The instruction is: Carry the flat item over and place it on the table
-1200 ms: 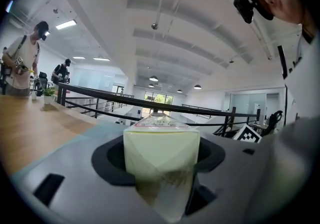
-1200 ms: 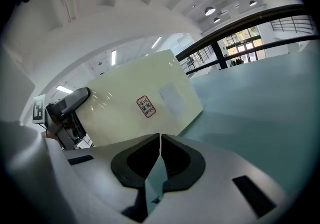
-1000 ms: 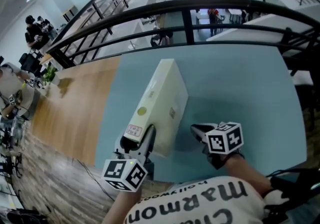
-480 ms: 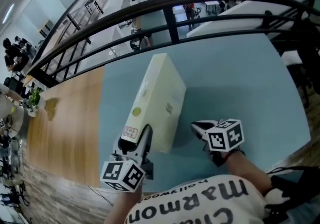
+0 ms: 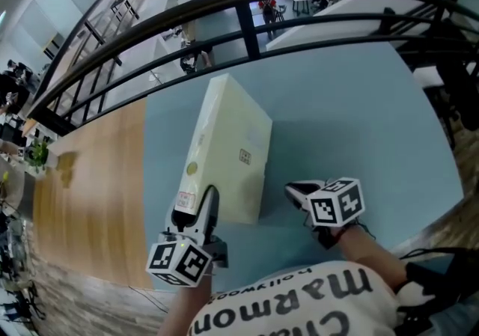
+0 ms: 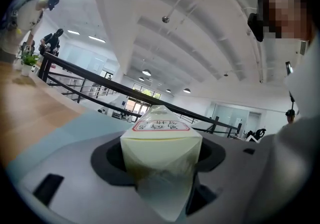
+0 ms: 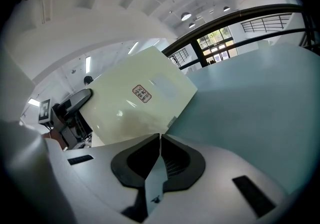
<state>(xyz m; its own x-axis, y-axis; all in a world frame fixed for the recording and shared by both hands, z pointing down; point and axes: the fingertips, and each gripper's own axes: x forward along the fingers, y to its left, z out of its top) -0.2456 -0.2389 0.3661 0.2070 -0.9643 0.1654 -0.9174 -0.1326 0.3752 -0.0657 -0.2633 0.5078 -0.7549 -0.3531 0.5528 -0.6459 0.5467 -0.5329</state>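
Note:
The flat item is a pale yellow box [image 5: 224, 144] with a small red-edged label near its near end. It stands on a long edge over the light blue table [image 5: 352, 117], reaching away from me; whether it touches the top I cannot tell. My left gripper [image 5: 196, 209] is shut on the box's near end, and in the left gripper view the box [image 6: 161, 143] fills the gap between the jaws of the left gripper [image 6: 161, 165]. My right gripper [image 5: 293, 192] is shut and empty, apart from the box on its right. Its own view shows the right gripper [image 7: 160, 140], with the box [image 7: 135, 98] to its left.
A black railing [image 5: 247, 9] curves along the table's far edge, with a lower floor beyond it. A wooden surface [image 5: 82, 200] adjoins the table on the left. My printed shirt [image 5: 299, 304] fills the bottom of the head view. The table top [image 7: 250, 103] stretches bare to the right.
The head view has swung, so the box and left gripper now sit a little further left in it. The grip on the box is unchanged, and the right gripper has stayed put.

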